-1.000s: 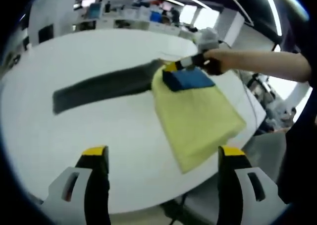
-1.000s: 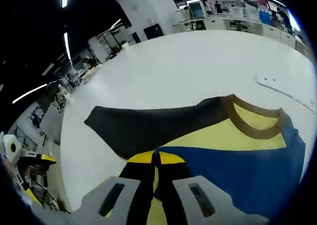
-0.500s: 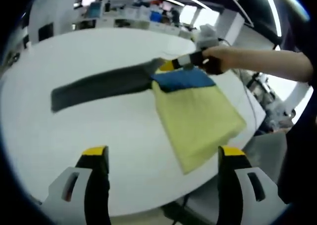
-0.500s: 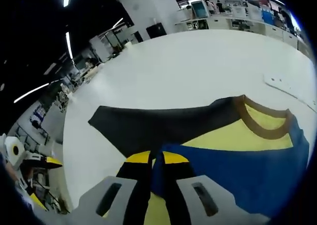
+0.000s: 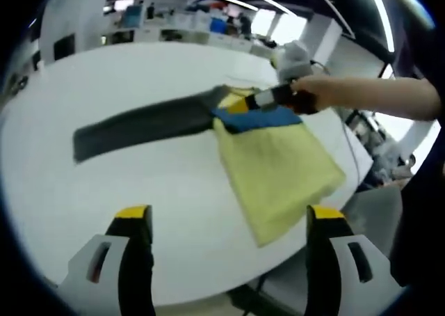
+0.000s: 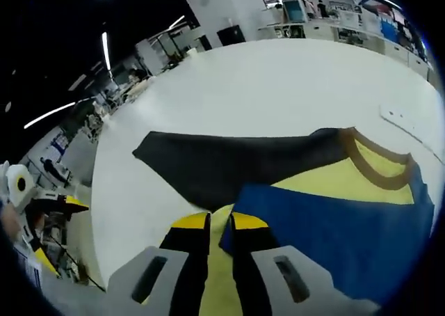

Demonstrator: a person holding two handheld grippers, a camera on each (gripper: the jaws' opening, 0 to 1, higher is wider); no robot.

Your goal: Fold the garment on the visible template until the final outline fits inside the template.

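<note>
Ahead of the left gripper (image 5: 221,222), whose yellow-tipped jaws stand wide apart with nothing between them, the garment (image 5: 274,166) lies on the white counter (image 5: 139,184): a yellow folded body nearest, a blue flap beyond it, and a dark sleeve (image 5: 142,124) stretched out to the left across the counter. Beyond that, at the blue flap's edge, the right gripper (image 5: 243,104) shows, held by a person's hand (image 5: 309,97). Just past the right gripper's (image 6: 220,224) own tips, which are nearly together with yellow cloth showing in the narrow gap, the blue flap (image 6: 334,225) sits to the right, the brown collar (image 6: 379,166) farther right, and I cannot tell whether the jaws pinch the cloth.
</note>
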